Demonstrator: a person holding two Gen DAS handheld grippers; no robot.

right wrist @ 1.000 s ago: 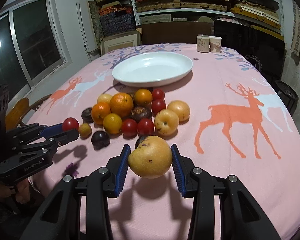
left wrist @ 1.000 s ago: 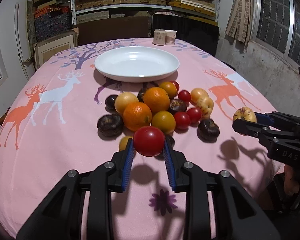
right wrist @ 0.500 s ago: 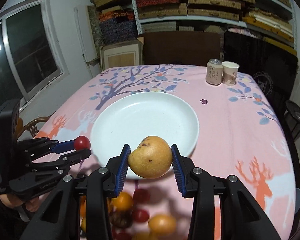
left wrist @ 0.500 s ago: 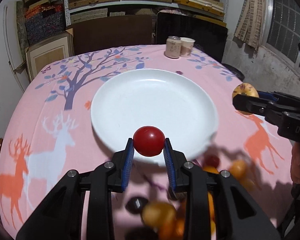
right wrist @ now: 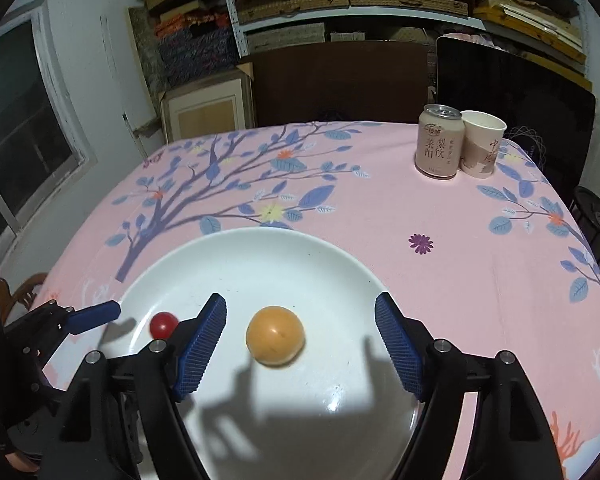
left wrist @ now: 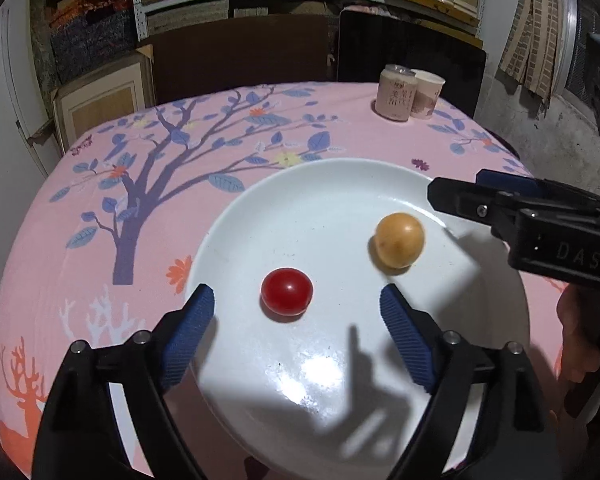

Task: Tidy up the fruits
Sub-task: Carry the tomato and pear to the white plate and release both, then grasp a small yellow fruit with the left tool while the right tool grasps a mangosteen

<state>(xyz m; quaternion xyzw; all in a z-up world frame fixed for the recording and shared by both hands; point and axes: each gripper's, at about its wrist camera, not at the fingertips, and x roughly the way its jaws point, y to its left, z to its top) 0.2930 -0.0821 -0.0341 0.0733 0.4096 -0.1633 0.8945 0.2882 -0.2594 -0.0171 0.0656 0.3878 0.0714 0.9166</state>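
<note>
Left claw [left wrist: 296, 316] spread wide over the white plate [left wrist: 340, 408], jaws just opened, gripping nothing. Red tomato [left wrist: 287, 291] loose between the blue pads, touching neither. Right claw [right wrist: 300, 328] likewise just opened and empty, yellow pear [right wrist: 275, 335] free between its pads. Both fruits apart, on or just above the plate. Farther back on the pink counter [right wrist: 480, 288], a can [right wrist: 439, 141] touching a paper cup [right wrist: 481, 144].

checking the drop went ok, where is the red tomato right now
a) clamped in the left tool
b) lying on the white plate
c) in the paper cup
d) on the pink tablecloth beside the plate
b: the red tomato lies on the white plate, free between the wide-open jaws of the left tool.
</note>
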